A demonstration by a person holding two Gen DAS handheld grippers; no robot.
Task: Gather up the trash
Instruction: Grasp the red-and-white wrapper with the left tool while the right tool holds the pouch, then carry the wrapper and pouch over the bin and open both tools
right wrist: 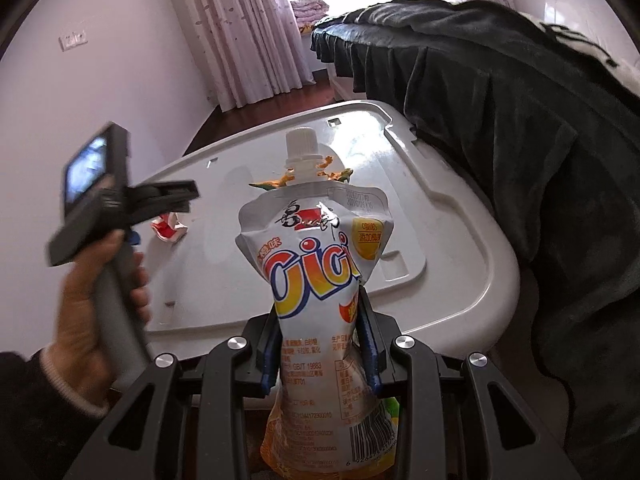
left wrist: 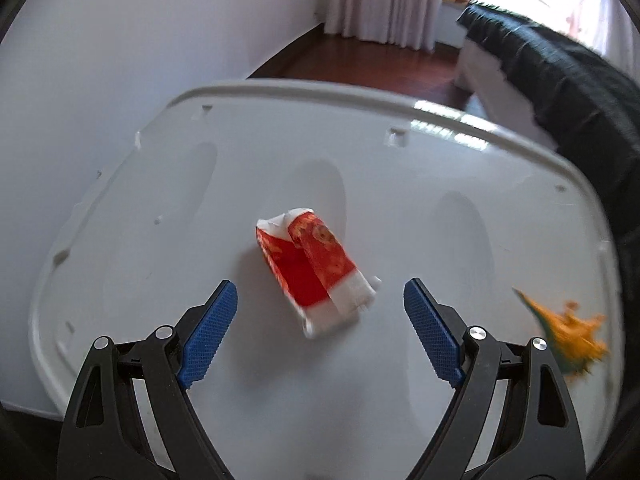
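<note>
Blue pads squeeze the lower half of a drink pouch (right wrist: 320, 280) — the right gripper (right wrist: 322, 350) has it clamped upright, white cap on top, barcode end hanging down below the fingers. Off to the left in that same view, a hand (right wrist: 92, 312) grips the handle of the left gripper (left wrist: 320, 312), angled down over the surface (left wrist: 120, 248), a white plastic lid with moulded dents. From the left gripper's own camera, its jaws stand wide apart with nothing between the pads, and just ahead of them a crumpled red and white wrapper (left wrist: 316, 272) lies flat on the surface, touched by neither finger. Out to the right of that gripper, near the edge, sits a blurred orange and green toy (left wrist: 568, 336); the right camera catches it just behind the pouch's cap. Past the surface, dark wooden floor (left wrist: 360, 60), then a bed (right wrist: 520, 120) draped in a dark blanket on the right, and pale curtains (right wrist: 240, 32) by a bright window at the back.
</note>
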